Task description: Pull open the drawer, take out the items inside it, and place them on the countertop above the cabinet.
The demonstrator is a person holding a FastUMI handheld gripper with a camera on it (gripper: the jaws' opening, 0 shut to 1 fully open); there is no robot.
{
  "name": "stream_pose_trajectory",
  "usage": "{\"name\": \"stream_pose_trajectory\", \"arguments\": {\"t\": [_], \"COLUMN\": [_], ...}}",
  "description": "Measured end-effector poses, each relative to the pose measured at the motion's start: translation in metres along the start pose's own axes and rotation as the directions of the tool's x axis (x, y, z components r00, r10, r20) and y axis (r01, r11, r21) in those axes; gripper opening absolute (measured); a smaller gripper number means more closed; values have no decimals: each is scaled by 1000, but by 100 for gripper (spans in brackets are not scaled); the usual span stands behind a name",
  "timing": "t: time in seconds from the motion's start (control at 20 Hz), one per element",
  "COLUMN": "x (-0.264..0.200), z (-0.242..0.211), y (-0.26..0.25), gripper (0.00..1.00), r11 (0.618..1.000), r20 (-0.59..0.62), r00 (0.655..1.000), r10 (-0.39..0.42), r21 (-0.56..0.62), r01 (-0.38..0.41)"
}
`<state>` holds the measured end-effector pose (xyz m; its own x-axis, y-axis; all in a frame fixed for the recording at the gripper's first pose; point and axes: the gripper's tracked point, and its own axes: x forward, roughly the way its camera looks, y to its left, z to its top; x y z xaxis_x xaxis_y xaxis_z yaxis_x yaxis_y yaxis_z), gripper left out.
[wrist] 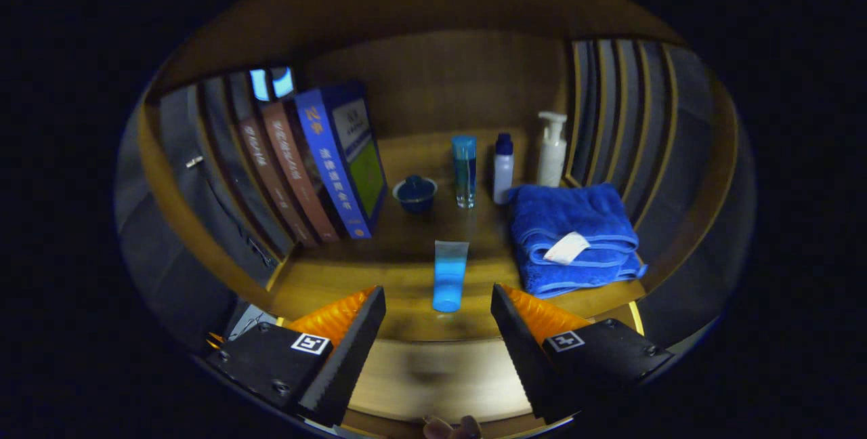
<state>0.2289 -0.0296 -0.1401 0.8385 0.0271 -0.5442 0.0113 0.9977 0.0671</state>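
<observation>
dim wooden alcove (440,80), slatted sides

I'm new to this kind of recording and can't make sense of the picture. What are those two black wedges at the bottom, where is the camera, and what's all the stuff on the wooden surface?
The camera rides on a hand-held gripper and looks forward along its two fingers; those are the black wedges. They stand apart, holding nothing. Just ahead, between them, a blue tube stands on the wooden countertop. Beyond it are a small dark-blue lidded cup, a tall clear blue bottle, a small white bottle and a white pump bottle. A folded blue towel lies to one side, leaning books on the other.
</observation>
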Motion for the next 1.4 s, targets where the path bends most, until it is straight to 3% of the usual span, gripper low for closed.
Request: {"name": "stream_pose_trajectory", "arguments": {"t": [0.25,0.5,0.85,1.4], "x": [-87,-149,-146,-109], "z": [-8,-73,-175,-216], "y": [9,-2,-10,-23], "gripper": [100,100,99,100], "r11": [999,999,1000,999], "r20": [212,367,312,214], "r00": [976,930,950,976], "r10": [42,30,12,-43], "r21": [-2,19,-9,17], "r01": [-42,-39,-10,40]}}
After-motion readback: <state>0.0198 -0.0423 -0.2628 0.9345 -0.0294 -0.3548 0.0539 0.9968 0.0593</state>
